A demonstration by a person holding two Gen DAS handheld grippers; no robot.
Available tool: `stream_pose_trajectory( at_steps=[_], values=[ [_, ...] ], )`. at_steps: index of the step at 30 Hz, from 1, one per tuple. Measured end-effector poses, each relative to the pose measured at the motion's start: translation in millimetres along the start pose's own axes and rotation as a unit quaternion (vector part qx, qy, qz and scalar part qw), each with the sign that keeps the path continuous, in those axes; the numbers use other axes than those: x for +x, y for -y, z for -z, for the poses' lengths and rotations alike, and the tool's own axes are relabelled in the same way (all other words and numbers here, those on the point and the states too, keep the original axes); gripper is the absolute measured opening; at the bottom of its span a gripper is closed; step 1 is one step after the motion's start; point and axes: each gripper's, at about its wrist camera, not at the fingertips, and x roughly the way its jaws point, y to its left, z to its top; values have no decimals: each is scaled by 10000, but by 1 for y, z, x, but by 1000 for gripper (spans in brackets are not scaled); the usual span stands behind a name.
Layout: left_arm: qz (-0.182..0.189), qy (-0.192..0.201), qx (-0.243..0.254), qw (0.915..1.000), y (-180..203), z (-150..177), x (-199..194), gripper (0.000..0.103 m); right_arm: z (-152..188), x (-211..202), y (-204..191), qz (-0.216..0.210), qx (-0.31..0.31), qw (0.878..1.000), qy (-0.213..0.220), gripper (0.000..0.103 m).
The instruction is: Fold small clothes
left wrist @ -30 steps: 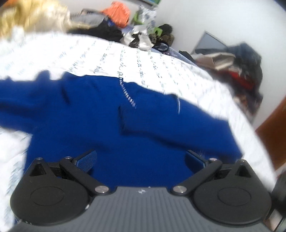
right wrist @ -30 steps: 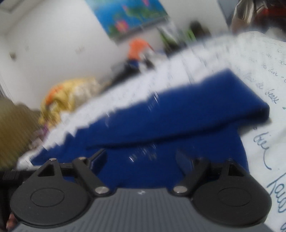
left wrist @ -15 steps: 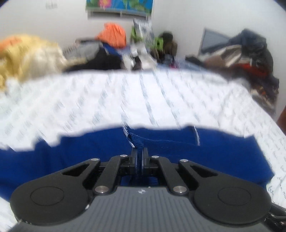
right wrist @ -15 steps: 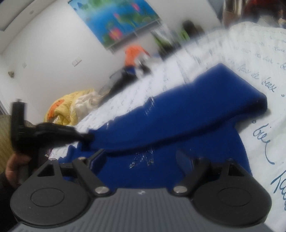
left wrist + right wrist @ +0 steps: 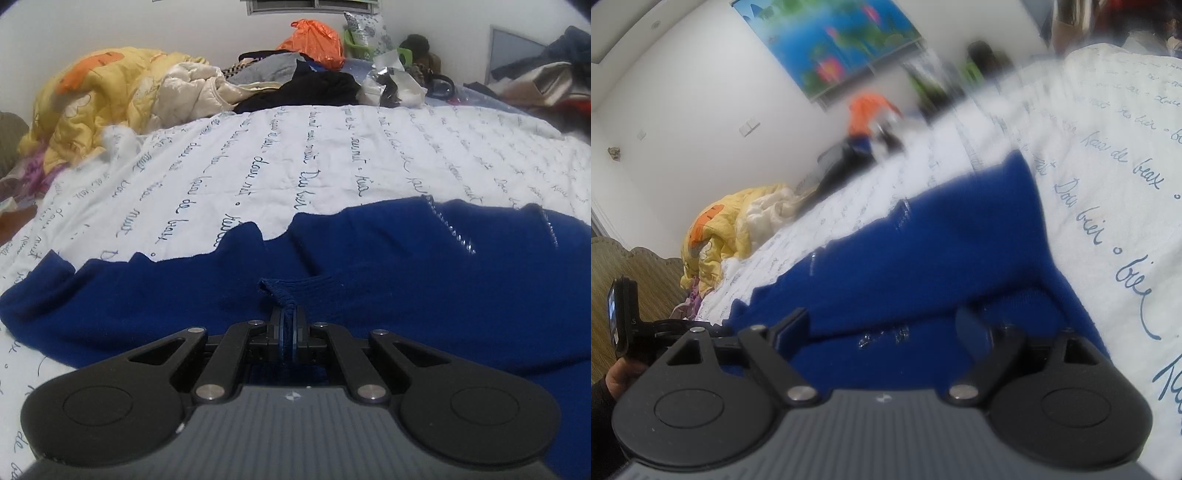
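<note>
The only writing here runs across the white quilted bedspread printed with dark-blue handwriting (image 5: 332, 155), in looping cursive lines with small round dots between phrases. From the right wrist view, on the same bedspread (image 5: 1108, 122), one line reads fairly clearly "fais de beaux", and the line below it looks like "Dors bien", followed by a dot and another "bien". From the left wrist view the script is turned sideways and foreshortened; "doux" and "nuit" seem to appear in several rows, but most words there are too small or bent to make out with any confidence. Nothing else in the room shows letters or numbers I can read.
</note>
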Motion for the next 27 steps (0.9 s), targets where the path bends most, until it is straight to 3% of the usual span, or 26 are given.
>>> stream_pose_trajectory(
  at_steps=[4,6,8,10,12,14,15,19,21,24,27],
  values=[
    [-230,341,16,9992,-6,-3,-31,17,-5,-3,-11,98,-265,9993,-256,88],
    [-13,844,-96,9964,-7,-2,-55,33,-19,-14,-25,-182,-493,9984,-190,91],
    [359,1101,-82,9932,4,-4,-61,67,-39,-19,-38,-394,-836,9956,138,103],
    [684,1022,-11,9924,22,-6,-49,76,-59,1,-47,-132,-1267,9916,221,103],
    [873,572,34,9945,39,-6,-21,71,-73,46,-45,589,-1635,9846,-200,103],
    [867,123,-50,9961,45,0,6,60,-78,89,-33,1181,-1731,9753,-704,103],
    [835,92,-82,9964,45,3,13,63,-78,103,-26,1343,-1748,9712,-904,103],
    [936,478,131,9944,29,18,12,67,-58,109,-19,1561,-2450,9532,-838,103],
    [985,560,167,9934,25,23,11,67,-59,107,-15,1537,-2290,9579,-794,103],
    [874,610,91,9943,16,27,-1,66,-56,111,-20,1681,-2420,9521,-813,103],
    [778,944,-397,9917,-22,44,-29,89,-59,109,-19,1644,-2370,9542,-789,103]
  ],
)
